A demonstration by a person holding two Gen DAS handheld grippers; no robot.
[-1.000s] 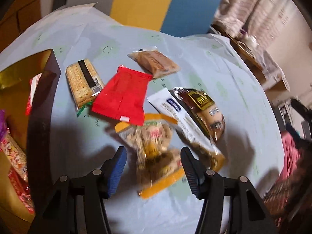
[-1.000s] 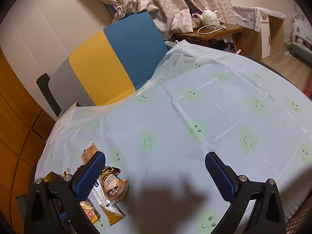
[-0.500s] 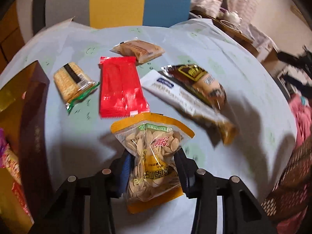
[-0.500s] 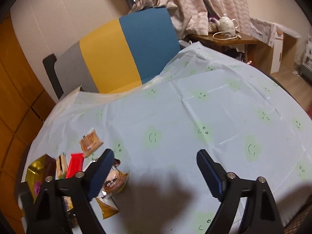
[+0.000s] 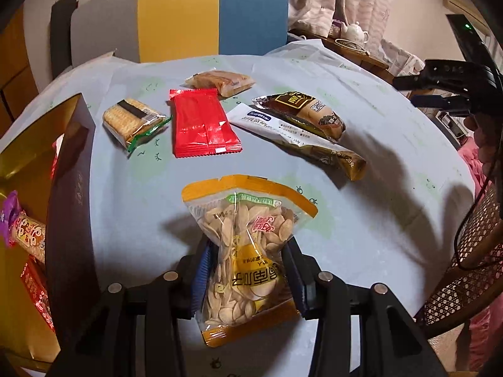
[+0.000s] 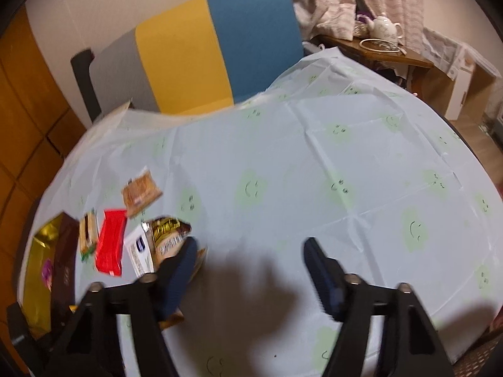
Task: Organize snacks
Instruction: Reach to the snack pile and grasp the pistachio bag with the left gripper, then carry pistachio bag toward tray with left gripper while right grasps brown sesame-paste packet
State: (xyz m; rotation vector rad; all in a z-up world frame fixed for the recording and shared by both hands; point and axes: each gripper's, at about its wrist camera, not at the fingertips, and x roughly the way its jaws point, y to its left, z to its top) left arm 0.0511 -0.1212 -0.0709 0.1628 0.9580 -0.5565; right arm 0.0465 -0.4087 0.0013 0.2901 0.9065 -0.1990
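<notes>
My left gripper (image 5: 248, 270) is shut on a clear, orange-edged bag of seeds (image 5: 248, 251) and holds it above the table. On the table lie a cracker pack (image 5: 132, 121), a red packet (image 5: 201, 122), a brown pastry pack (image 5: 221, 81), a white-and-gold bar (image 5: 292, 135) and a dark brown bread pack (image 5: 308, 110). A gold-lined dark box (image 5: 67, 188) with several snacks stands at the left. My right gripper (image 6: 251, 260) is open and empty above the table, right of the snacks (image 6: 110, 242).
The round table has a pale blue smiley cloth (image 6: 314, 163). A grey, yellow and blue chair (image 5: 188, 15) stands behind it. A side table with a teapot (image 6: 386, 26) is at the back right. A wicker chair (image 5: 471, 270) is at the right.
My left gripper closed on the seed bag and lifted it off the table. My right gripper swung left and narrowed a little, bringing the snacks and box into its view.
</notes>
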